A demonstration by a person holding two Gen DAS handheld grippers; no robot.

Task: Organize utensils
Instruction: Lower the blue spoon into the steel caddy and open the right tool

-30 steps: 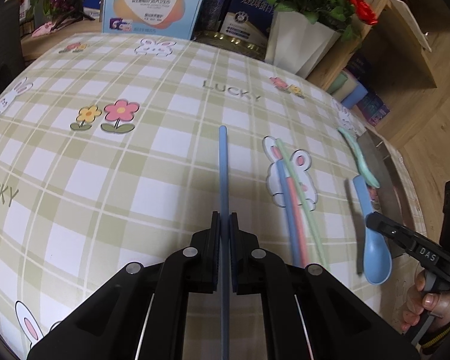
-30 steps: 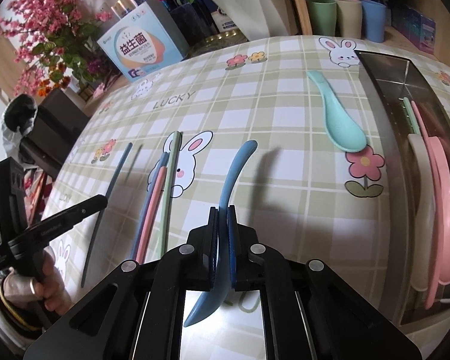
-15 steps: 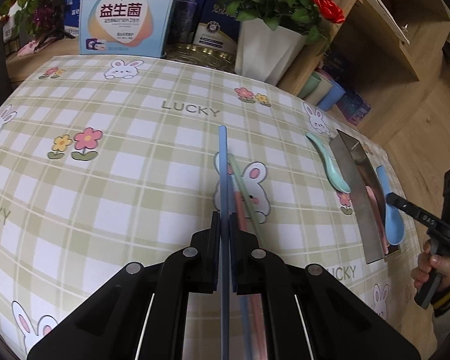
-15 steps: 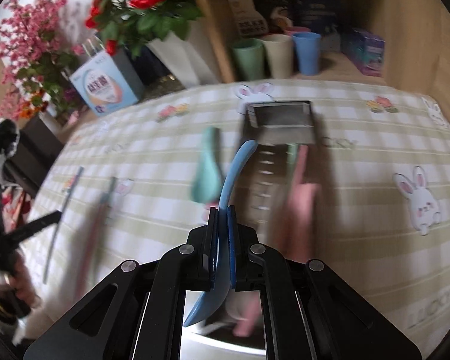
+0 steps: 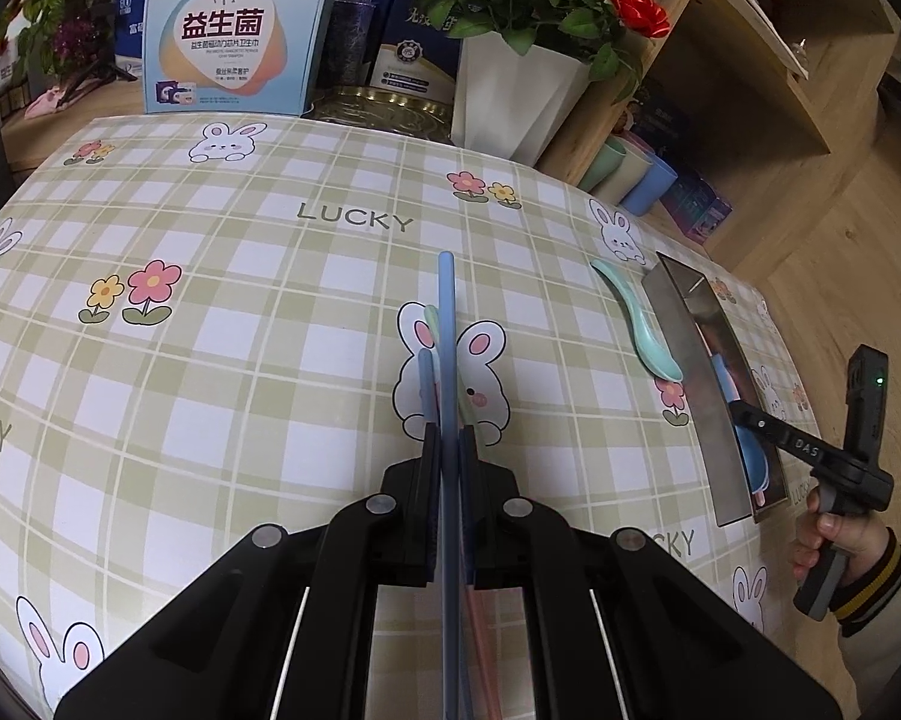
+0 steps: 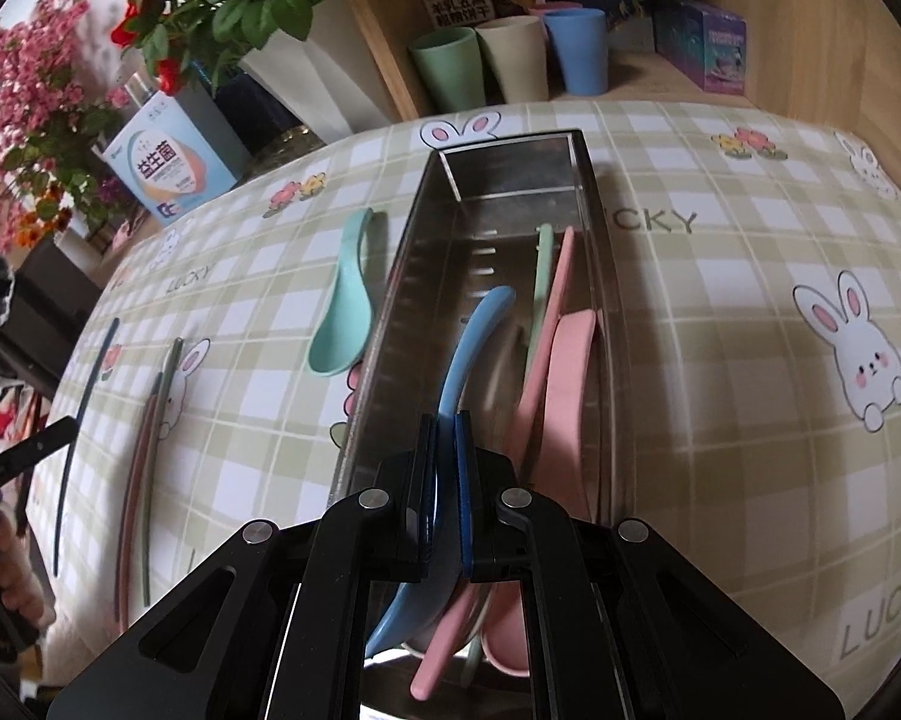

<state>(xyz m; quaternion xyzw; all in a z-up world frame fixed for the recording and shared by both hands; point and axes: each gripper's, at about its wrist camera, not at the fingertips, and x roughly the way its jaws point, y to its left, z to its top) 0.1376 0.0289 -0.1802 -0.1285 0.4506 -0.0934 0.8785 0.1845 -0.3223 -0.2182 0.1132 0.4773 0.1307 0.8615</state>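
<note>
Shiny metal tray [image 6: 594,192], matt plastic spoons [image 6: 339,312]

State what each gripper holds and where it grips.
Left gripper: blue chopstick, gripped partway along. Right gripper: blue spoon, gripped on its handle near the bowl.

"LUCKY" on tablecloth [image 5: 354,219], box [image 5: 228,36] "益生菌" (blue)

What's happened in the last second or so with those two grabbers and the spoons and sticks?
The right gripper carried the blue spoon from above the tablecloth, beside the teal spoon, to over the metal tray, still clamped. The left gripper moved its blue chopstick rightward, over the chopsticks lying on the bunny print. Nothing was let go; the teal spoon and the pink utensils in the tray stayed put.
</note>
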